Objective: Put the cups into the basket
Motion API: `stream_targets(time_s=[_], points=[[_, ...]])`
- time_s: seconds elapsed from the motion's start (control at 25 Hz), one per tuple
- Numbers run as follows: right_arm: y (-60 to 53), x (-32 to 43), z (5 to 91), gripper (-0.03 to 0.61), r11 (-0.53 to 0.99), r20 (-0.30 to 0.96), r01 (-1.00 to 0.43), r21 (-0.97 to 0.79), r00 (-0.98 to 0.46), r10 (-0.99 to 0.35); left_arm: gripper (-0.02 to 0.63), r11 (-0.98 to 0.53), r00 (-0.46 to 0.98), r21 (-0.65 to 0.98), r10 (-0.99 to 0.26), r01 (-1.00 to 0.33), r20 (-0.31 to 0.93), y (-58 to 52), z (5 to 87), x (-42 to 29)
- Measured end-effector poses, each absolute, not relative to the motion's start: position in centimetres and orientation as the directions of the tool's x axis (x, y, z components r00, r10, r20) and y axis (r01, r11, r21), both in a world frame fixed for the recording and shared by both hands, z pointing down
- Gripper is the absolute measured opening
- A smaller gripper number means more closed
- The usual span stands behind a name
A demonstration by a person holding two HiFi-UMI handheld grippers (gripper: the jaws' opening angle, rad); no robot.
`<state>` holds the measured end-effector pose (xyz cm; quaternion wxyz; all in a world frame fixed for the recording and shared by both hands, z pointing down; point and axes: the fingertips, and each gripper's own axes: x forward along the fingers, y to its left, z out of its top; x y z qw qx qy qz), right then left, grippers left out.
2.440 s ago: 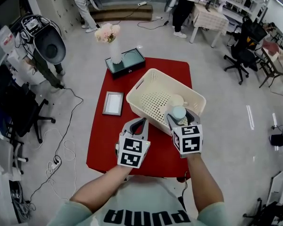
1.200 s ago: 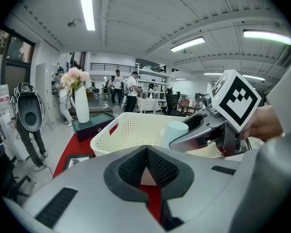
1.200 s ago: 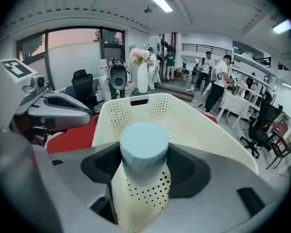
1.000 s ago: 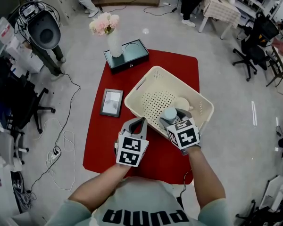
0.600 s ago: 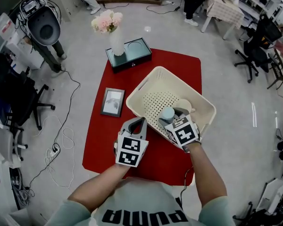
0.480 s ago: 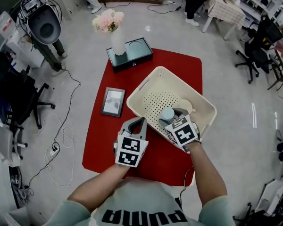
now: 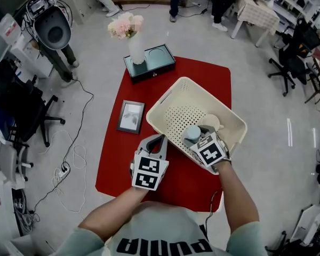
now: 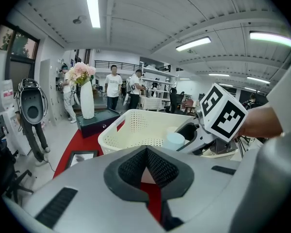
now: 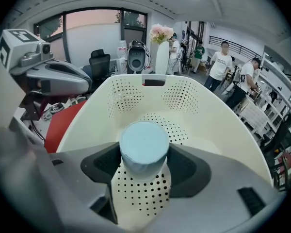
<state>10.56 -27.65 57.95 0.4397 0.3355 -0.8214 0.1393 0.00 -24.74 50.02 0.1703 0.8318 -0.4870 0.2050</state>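
Note:
A cream perforated basket (image 7: 165, 93) stands on the red table (image 7: 117, 161). My right gripper (image 7: 195, 136) is shut on a light blue cup (image 7: 192, 133) and holds it over the basket's near side, closed end up. In the right gripper view the blue cup (image 9: 143, 147) sits between the jaws above the basket's dotted floor (image 9: 177, 130). A cream cup (image 7: 210, 121) lies inside the basket just behind. My left gripper (image 7: 159, 139) is shut and holds nothing, hovering over the table left of the basket's near corner. The left gripper view shows the blue cup (image 8: 175, 141) above the basket (image 8: 136, 125).
A white vase with pink flowers (image 7: 135, 41) stands on a dark teal box (image 7: 152, 63) at the table's far end. A picture frame (image 7: 130, 116) lies left of the basket. Office chairs, cables and people stand around on the floor.
The right gripper has carried the blue cup a little leftward, further in over the basket. The left gripper has stayed where it was.

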Motion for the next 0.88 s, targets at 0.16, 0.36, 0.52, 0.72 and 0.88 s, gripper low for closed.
stream_targets(time_s=[0.16,0.36,0.52,0.72,0.88], points=[[-27.2,10.6,58.1,0.301,0.752,0.829,-0.657,0.047,-0.395,-0.397,0.003,-0.472,0.445,0.082,-0.740,-0.878,0.504,-24.7,49.8,0.0],[-26.8,11.0,56.7,0.308,0.759,0.828,-0.651,0.029,-0.409,-0.383,0.003,-0.479,0.455,0.085,-0.742,-0.874,0.492,-24.4,49.1,0.3],[-26.9,11.6,54.1,0.308,0.731,0.797,-0.681,0.044,-0.417,-0.438,0.003,-0.483,0.461,0.084,-0.749,-0.871,0.475,-24.3,48.4,0.3],[-25.8,11.9,50.8,0.307,0.677,0.741,-0.733,0.064,-0.420,-0.524,0.003,-0.490,0.478,0.103,-0.750,-0.866,0.456,-23.7,47.6,0.5],[-24.1,11.4,48.7,0.243,0.629,0.688,-0.774,0.068,-0.421,-0.591,0.003,-0.496,0.488,0.106,-0.754,-0.862,0.439,-23.2,46.6,0.3]])
